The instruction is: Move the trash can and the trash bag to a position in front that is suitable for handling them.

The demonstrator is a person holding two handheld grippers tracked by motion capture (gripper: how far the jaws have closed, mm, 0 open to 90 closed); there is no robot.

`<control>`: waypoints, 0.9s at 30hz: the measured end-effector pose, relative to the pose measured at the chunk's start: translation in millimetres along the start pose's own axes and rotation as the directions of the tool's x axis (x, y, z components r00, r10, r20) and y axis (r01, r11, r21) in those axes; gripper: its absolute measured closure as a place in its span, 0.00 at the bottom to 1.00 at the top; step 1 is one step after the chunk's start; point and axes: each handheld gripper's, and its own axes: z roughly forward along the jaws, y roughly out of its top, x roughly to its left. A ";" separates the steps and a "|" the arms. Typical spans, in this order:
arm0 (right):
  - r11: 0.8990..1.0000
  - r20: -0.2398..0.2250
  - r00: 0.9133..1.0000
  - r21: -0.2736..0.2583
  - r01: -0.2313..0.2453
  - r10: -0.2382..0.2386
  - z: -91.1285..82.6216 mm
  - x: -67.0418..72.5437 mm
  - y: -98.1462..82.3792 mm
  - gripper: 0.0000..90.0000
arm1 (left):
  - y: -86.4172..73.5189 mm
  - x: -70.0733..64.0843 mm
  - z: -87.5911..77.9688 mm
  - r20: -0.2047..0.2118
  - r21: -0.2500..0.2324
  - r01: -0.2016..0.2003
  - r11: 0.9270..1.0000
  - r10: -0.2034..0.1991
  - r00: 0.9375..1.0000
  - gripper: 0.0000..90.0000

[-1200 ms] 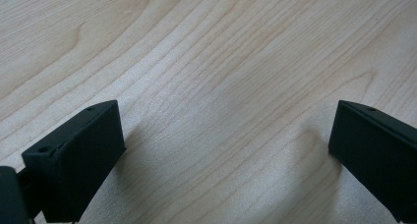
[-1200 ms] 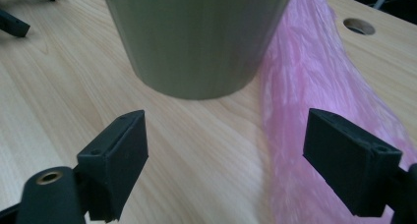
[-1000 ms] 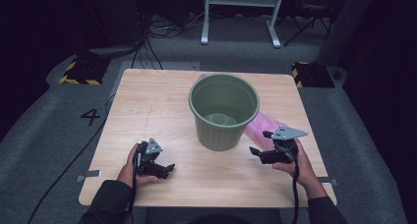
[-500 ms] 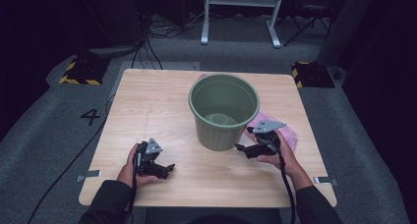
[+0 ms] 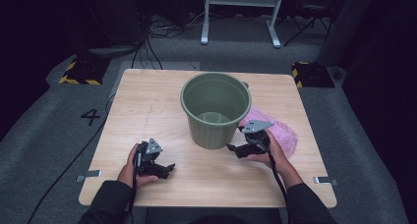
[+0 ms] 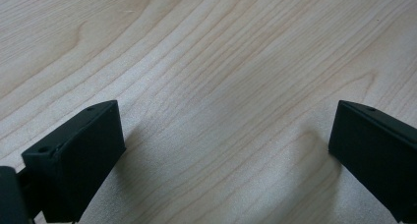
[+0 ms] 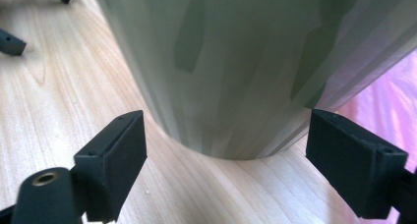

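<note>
Here one wooden tabletop (image 5: 147, 116) carries everything. On it stands one green bucket (image 5: 215, 111), upright, a little past the middle, its mouth open to the high view. Behind and to the right of the bucket lies one pink plastic bag (image 5: 282, 135), flat on the wood; the bucket and the right hand cover part of it, so its full outline cannot be made out.

There are two claws, one in each hand. The right claw (image 5: 235, 148) sits low at the bucket's right side, pointing at the foot of its wall. In the right gripper view its two black jaws stand wide apart with the bucket's wall (image 7: 236, 71) between and just ahead of them; whether either jaw touches the wall cannot be told. A strip of the pink bag (image 7: 388, 86) shows at that view's right edge, cut off by the frame, and two small dark tips at the upper left corner are too cropped to name with certainty.

The left claw (image 5: 166, 169) rests near the tabletop's front left, well apart from the bucket. In the left gripper view its two jaws are spread wide over bare wood grain (image 6: 221, 86), with nothing between them.

Both sleeves are cut off by the bottom of the high view. One grey plate tops each gripper.
</note>
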 end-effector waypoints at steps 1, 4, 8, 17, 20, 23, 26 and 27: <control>1.000 -0.005 1.000 0.001 0.013 -0.013 -0.6 2.1 0.2 0.20 | -0.1 0.0 0.0 0.000 -0.001 0.000 1.000 0.000 1.000 0.00; 1.000 0.003 1.000 -0.003 0.002 -0.002 -10.4 -0.1 -3.3 0.21 | -0.1 -0.1 0.1 0.000 -0.001 0.000 1.000 0.000 1.000 0.00; 1.000 0.058 0.998 -0.020 -0.019 0.021 -29.8 -8.2 -11.0 0.21 | -0.1 0.0 0.0 -0.001 0.000 -0.002 1.000 0.002 1.000 0.00; 0.998 0.250 0.966 -0.004 -0.069 0.068 -93.5 -41.9 -54.1 0.48 | 0.0 -0.2 0.1 0.000 0.000 0.002 1.000 -0.002 1.000 0.00; 0.995 0.257 0.962 0.010 -0.098 0.092 -101.0 -49.6 -67.3 0.56 | 0.0 -0.2 0.1 -0.001 -0.001 0.001 1.000 -0.001 1.000 0.00; 0.993 0.261 0.959 0.022 -0.120 0.110 -104.7 -55.7 -78.1 0.64 | 0.0 -0.2 0.1 -0.001 -0.001 0.001 1.000 -0.001 1.000 0.00; 0.989 0.254 0.958 0.033 -0.147 0.134 -106.0 -62.2 -88.4 0.70 | -0.1 -0.2 0.1 -0.001 -0.001 0.001 1.000 -0.001 1.000 0.00; 0.987 0.251 0.957 0.036 -0.157 0.143 -105.7 -64.4 -92.2 0.72 | -0.1 -0.2 0.1 -0.001 -0.001 0.001 1.000 -0.001 1.000 0.00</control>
